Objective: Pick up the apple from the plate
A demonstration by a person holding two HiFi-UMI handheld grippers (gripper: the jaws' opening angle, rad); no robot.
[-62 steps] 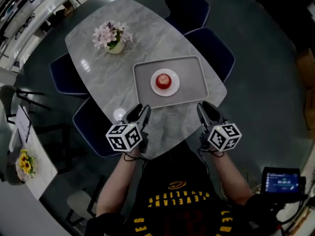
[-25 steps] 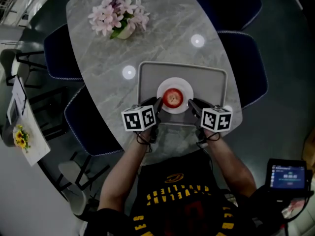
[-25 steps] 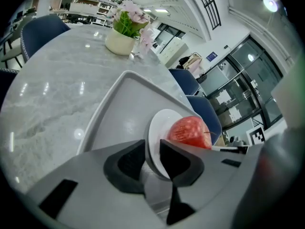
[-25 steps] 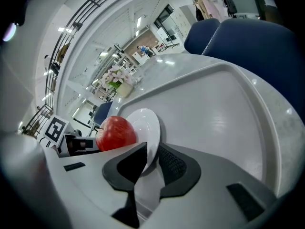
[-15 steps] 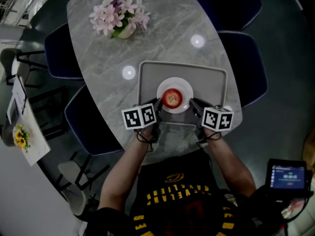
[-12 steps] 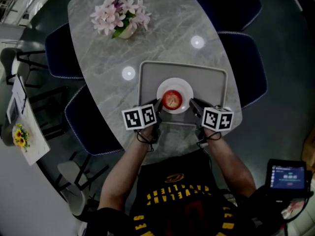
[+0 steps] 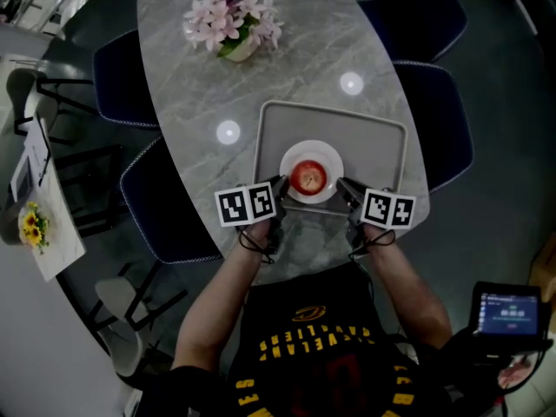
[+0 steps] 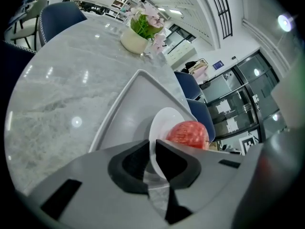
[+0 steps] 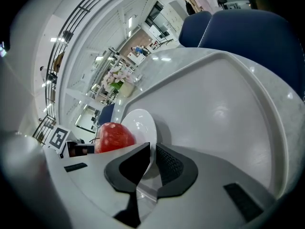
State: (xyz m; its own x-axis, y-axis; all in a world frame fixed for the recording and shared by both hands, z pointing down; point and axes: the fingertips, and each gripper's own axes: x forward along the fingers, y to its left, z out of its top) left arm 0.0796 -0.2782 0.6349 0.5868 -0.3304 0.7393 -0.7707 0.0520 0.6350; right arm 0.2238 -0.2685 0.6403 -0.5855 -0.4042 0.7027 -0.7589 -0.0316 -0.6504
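A red apple (image 7: 308, 177) sits on a small white plate (image 7: 328, 160), which lies in a grey tray (image 7: 373, 142) on the marble table (image 7: 200, 85). My left gripper (image 7: 281, 183) is at the plate's near left rim. Its jaws are closing, with the rim of the plate (image 8: 162, 128) between the pads and the apple (image 8: 189, 132) just beyond. My right gripper (image 7: 343, 185) is at the near right rim. In the right gripper view the edge of the plate (image 9: 140, 123) is pinched between its jaws, and the apple (image 9: 113, 136) sits to the left.
A pot of pink flowers (image 7: 233, 20) stands at the table's far end. Dark blue chairs (image 7: 439, 120) ring the table. The tray's raised lip (image 8: 128, 104) runs around the plate. A small screen (image 7: 508, 313) sits at lower right.
Both grippers came forward from the table's near edge to the plate's sides. In the last second they barely shifted, and the view slid slightly.
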